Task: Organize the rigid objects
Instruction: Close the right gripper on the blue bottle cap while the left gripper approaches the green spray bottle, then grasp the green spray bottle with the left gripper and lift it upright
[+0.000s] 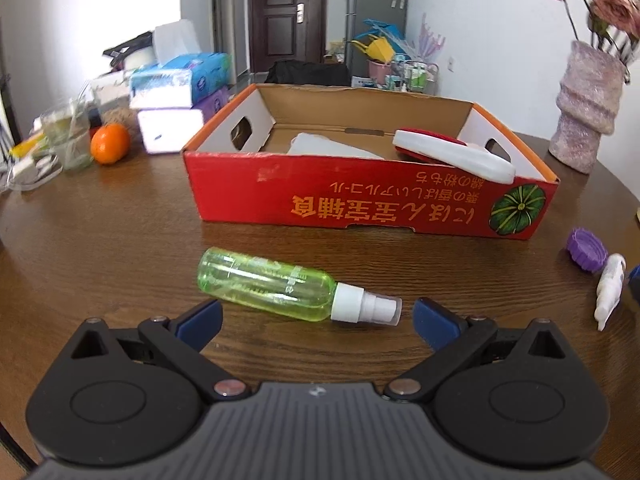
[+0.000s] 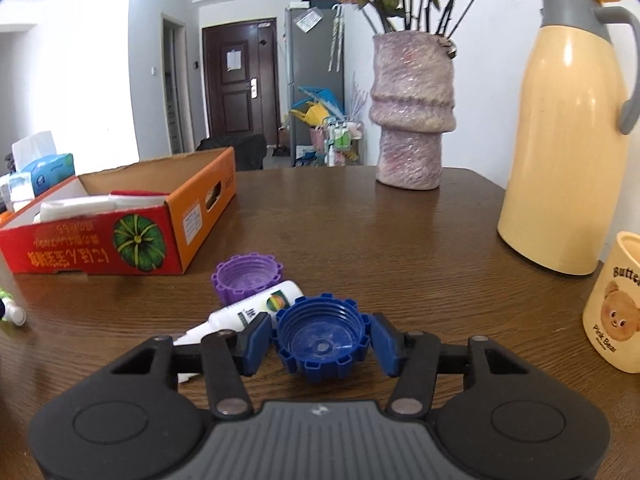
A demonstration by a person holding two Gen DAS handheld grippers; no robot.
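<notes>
A green spray bottle (image 1: 268, 286) with a white nozzle lies on its side on the brown table, just ahead of my left gripper (image 1: 318, 312), whose blue pads stand wide open at either end of it. In the right wrist view a blue ribbed cap (image 2: 320, 340) sits open side up between the pads of my right gripper (image 2: 320, 332), which press on both its sides. A purple cap (image 2: 246, 280) and a small white bottle (image 2: 248, 312) lie just beyond, to the left. The red cardboard box (image 1: 360, 200) holds a white and red flat item (image 1: 452, 156).
A pink vase (image 2: 412, 120) with dried flowers stands behind the box. A cream thermos jug (image 2: 568, 140) and a bear mug (image 2: 616, 312) stand at the right. An orange (image 1: 110, 143), tissue packs (image 1: 180, 80) and plastic clutter crowd the far left.
</notes>
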